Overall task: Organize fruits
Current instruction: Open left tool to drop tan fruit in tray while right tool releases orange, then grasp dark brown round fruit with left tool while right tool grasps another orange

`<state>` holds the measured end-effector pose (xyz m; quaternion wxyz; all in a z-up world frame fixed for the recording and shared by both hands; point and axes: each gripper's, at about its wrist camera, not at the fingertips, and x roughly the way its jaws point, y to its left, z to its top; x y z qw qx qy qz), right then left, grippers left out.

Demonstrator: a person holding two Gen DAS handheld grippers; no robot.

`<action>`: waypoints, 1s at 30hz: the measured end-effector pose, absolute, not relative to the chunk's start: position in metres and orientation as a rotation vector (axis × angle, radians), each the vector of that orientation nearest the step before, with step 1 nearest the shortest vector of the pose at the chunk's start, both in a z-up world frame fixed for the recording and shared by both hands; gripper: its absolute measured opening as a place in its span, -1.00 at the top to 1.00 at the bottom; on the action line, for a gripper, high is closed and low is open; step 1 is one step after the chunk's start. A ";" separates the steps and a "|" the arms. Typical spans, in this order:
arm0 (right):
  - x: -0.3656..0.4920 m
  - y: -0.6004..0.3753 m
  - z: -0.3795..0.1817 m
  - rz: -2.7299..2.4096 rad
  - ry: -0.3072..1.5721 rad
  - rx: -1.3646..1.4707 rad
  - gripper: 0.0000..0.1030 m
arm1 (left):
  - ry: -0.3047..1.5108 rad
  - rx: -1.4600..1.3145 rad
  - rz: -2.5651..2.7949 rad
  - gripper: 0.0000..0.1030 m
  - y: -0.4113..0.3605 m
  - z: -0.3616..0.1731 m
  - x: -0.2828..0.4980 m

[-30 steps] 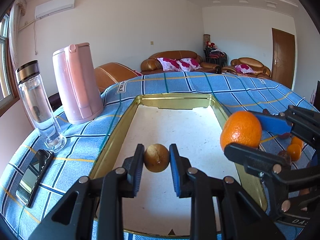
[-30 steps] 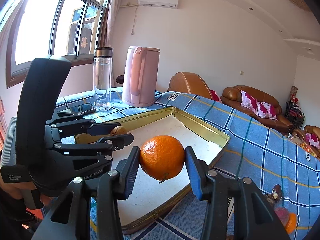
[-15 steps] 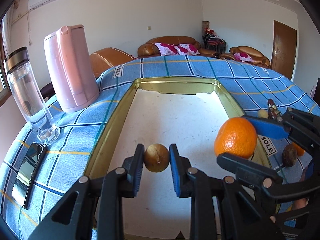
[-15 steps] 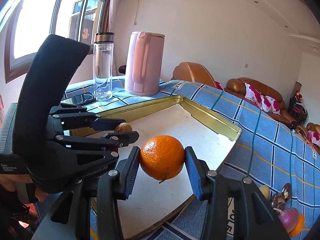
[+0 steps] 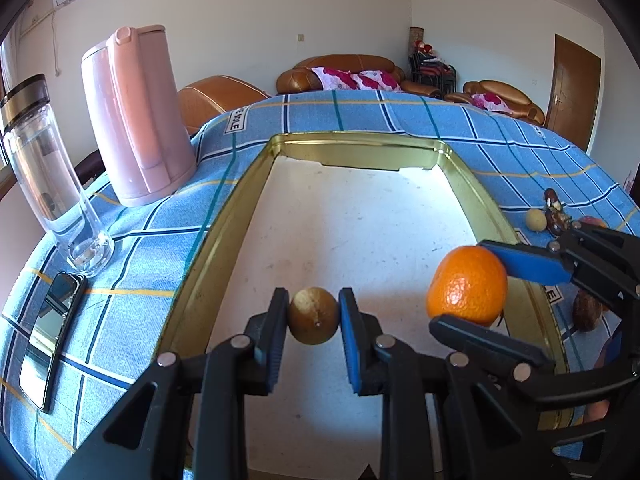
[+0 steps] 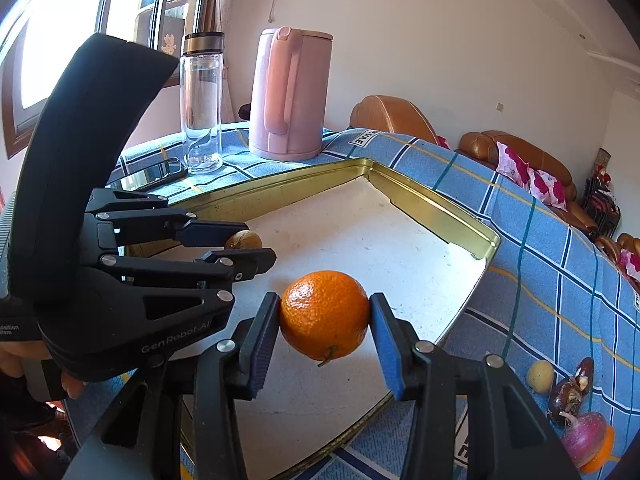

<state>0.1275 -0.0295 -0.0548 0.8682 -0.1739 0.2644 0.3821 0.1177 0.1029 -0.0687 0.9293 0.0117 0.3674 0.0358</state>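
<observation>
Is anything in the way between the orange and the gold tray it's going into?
Nothing visible is. The right gripper holds the orange right above the tray, whose white floor is bare below it. The left gripper holds a small brown fruit off to one side.

both grippers are black plastic linkages with silver screw heads at the pivots and ribbed blue pads inside the fingers. the left gripper (image 5: 313, 316) shows 2 fingers (image 5: 276, 320) tapering forward from wide triangular arms with cut-out openings. seen from the right wrist, its body carries a broad curved black hood, white lettering reading "genrobot.ai" on the side and a small white label at the rear. the right gripper (image 6: 324, 316) has the same build, blue pads (image 6: 386, 344) and screws.
</observation>
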 end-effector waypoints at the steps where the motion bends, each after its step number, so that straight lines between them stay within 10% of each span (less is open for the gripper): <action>1: 0.129 -0.029 -0.055 0.800 0.560 -0.365 0.08 | 0.755 0.021 0.073 0.48 0.104 -0.069 0.118; 9: 0.126 -0.024 -0.058 0.785 0.557 -0.404 0.05 | 0.737 0.018 0.093 0.41 0.106 -0.067 0.115; 16: 0.116 -0.033 -0.049 0.743 0.469 -0.387 -0.12 | 0.604 -0.018 0.146 -0.30 0.107 -0.052 0.092; 30: 0.092 -0.180 -0.042 0.465 0.411 -0.269 -0.12 | 0.512 0.077 -0.036 -0.43 0.006 -0.043 0.065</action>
